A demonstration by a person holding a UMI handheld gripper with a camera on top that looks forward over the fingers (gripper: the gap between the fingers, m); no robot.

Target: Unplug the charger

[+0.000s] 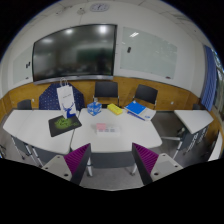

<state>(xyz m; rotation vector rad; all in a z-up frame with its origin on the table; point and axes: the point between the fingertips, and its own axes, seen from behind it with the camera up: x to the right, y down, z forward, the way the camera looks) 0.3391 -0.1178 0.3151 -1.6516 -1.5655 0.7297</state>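
Note:
My gripper is open and empty, held high above the floor and well short of the tables. Its two fingers with magenta pads stand wide apart, with only grey floor and the near table edge between them. No charger or plug can be made out. On the white tables ahead lie small items: a green thing, a pale box, a yellow thing and a blue thing.
A white bag stands on the left table. Dark chairs stand behind the tables, with more chairs at the right. A large dark screen and a whiteboard hang on the back wall.

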